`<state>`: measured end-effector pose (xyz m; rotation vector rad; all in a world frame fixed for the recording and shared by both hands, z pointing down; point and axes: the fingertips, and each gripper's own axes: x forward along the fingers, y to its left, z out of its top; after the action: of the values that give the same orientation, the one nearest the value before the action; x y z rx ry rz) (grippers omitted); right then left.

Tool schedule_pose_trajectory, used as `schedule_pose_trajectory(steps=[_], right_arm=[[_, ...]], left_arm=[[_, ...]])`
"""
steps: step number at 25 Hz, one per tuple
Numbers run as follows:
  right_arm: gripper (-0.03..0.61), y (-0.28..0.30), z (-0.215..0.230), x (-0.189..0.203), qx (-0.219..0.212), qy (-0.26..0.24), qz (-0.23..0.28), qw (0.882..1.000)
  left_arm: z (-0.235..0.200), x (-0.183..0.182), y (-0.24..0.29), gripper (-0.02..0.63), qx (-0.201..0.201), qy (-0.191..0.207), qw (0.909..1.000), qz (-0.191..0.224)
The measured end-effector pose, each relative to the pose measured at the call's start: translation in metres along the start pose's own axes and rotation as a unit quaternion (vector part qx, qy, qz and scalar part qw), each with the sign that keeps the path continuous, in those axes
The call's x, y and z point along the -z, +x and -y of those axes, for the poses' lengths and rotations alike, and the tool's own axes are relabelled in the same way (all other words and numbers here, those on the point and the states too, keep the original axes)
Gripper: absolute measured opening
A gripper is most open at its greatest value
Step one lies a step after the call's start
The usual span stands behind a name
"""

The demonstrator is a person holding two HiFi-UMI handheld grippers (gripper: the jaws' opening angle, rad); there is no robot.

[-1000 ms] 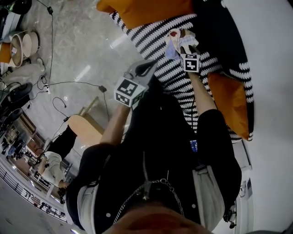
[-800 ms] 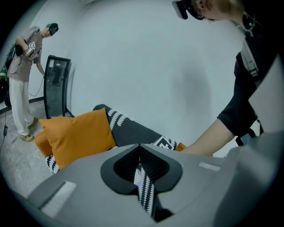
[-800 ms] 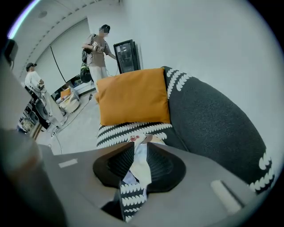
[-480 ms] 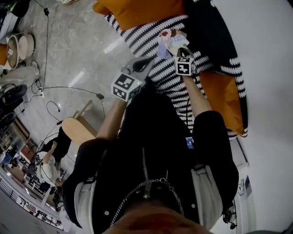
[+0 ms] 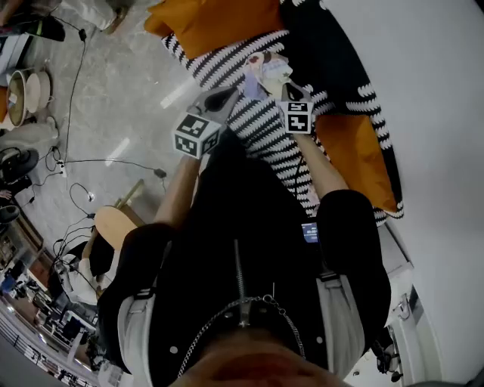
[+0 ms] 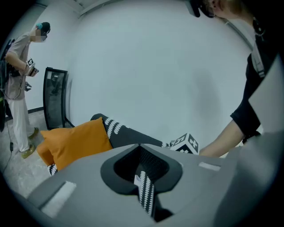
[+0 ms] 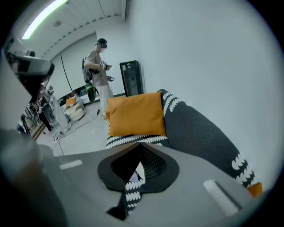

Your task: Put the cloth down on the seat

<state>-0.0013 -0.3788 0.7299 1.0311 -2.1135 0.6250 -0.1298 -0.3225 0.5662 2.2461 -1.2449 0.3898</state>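
The right gripper (image 5: pixel 283 88) (image 7: pixel 139 150) has its jaws closed and grips nothing. In its own view only a thin slit remains, with a scrap of pale cloth (image 5: pixel 266 69) and the stripes showing through it. The cloth lies crumpled on the black-and-white striped seat (image 5: pixel 261 128), just beyond the jaw tips, at the upper middle of the head view. The left gripper (image 5: pixel 225 98) (image 6: pixel 140 148) is closed and empty too, over the seat's left edge. The only print is the square black-and-white patterns on the marker cube (image 6: pixel 186 144). Only the head view shows the whole cloth, both orange cushions (image 5: pixel 219 23) and floor cables. The gripper views add a standing person (image 7: pixel 98 66) beside a black cabinet (image 7: pixel 132 77).
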Motion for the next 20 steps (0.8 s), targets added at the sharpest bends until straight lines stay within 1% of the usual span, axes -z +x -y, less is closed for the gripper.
schedule_pose_trajectory(steps=[3, 6, 11, 13, 16, 20], right_arm=[[0.002, -0.024, -0.006, -0.02, -0.01, 0.011, 0.036, 0.999], [0.002, -0.05, -0.013, -0.049, -0.02, 0.012, 0.075, 0.997], [0.002, -0.1, -0.035, -0.097, -0.034, -0.03, 0.148, 0.988], [0.002, -0.12, -0.042, -0.115, -0.04, -0.036, 0.174, 0.983], [0.002, -0.146, -0.052, -0.137, -0.05, -0.041, 0.205, 0.977], [0.002, -0.182, -0.066, -0.142, -0.058, -0.055, 0.234, 0.969]], left_arm=[[0.004, 0.005, -0.003, 0.011, -0.022, 0.002, 0.9996, -0.021], [0.009, 0.008, -0.003, 0.009, -0.033, -0.004, 0.9992, -0.022], [0.028, 0.009, -0.004, 0.009, -0.028, -0.002, 0.9995, -0.016], [0.034, 0.005, -0.003, 0.011, -0.023, 0.002, 0.9997, -0.011], [0.042, -0.01, -0.005, 0.009, -0.014, 0.012, 0.9998, 0.012], [0.062, -0.012, -0.016, 0.009, -0.004, 0.024, 0.9992, 0.032]])
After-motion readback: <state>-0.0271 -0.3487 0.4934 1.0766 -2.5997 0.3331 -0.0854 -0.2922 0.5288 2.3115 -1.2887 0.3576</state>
